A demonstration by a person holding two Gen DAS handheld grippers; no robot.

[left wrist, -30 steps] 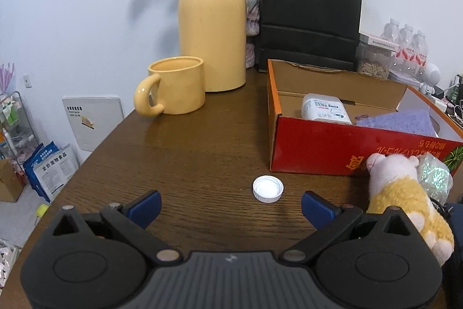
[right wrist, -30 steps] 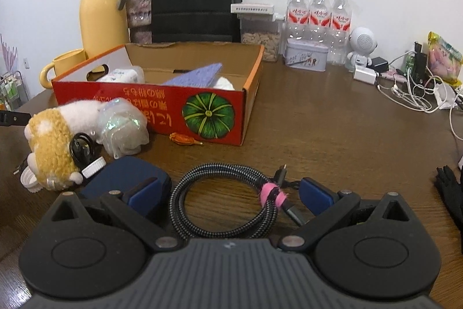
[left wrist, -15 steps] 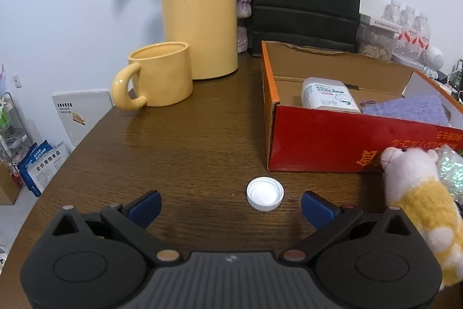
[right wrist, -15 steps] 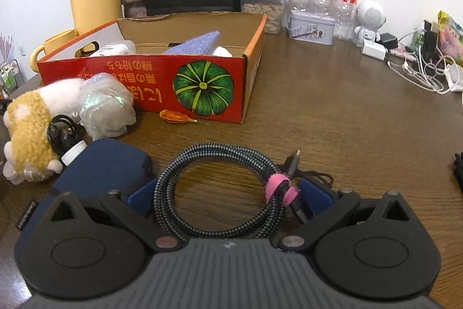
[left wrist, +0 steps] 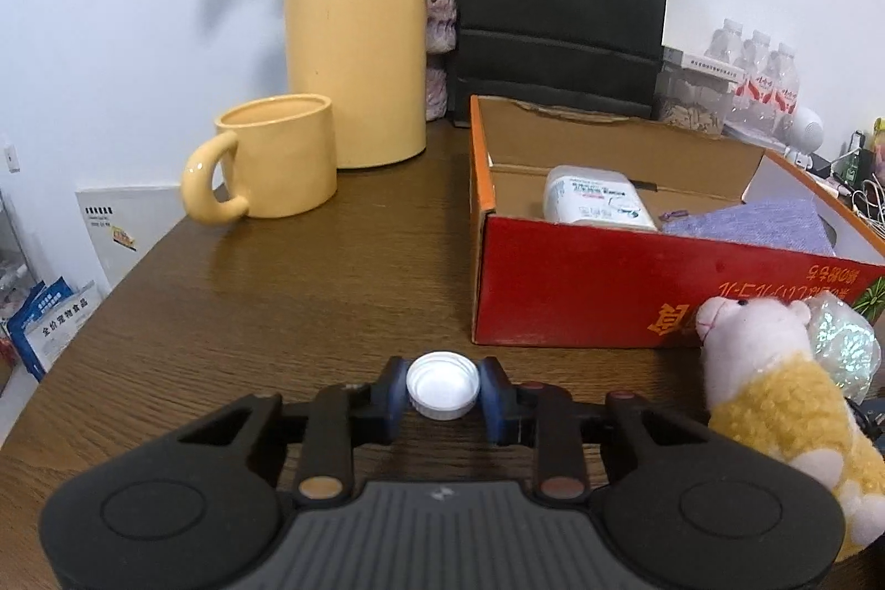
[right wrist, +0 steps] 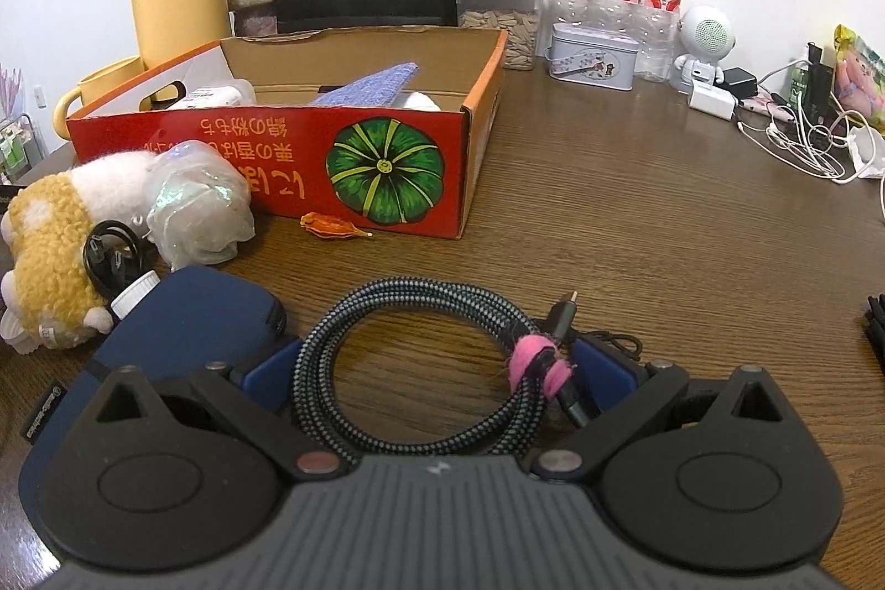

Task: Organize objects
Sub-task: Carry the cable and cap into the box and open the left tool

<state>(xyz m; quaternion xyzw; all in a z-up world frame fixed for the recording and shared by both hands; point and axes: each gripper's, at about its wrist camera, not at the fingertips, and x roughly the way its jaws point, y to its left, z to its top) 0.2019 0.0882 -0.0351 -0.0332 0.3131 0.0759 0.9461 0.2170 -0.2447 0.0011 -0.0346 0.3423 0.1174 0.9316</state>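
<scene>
At the bottom centre of the left view, our left gripper, wide apart a second ago, has closed its blue pads on the white cap, which sits on the table. The grasp looks made, so a lift toward the red box at right seems next. In the right view, our right gripper is spread around the coiled cable at lower centre, not yet clamped.
</scene>
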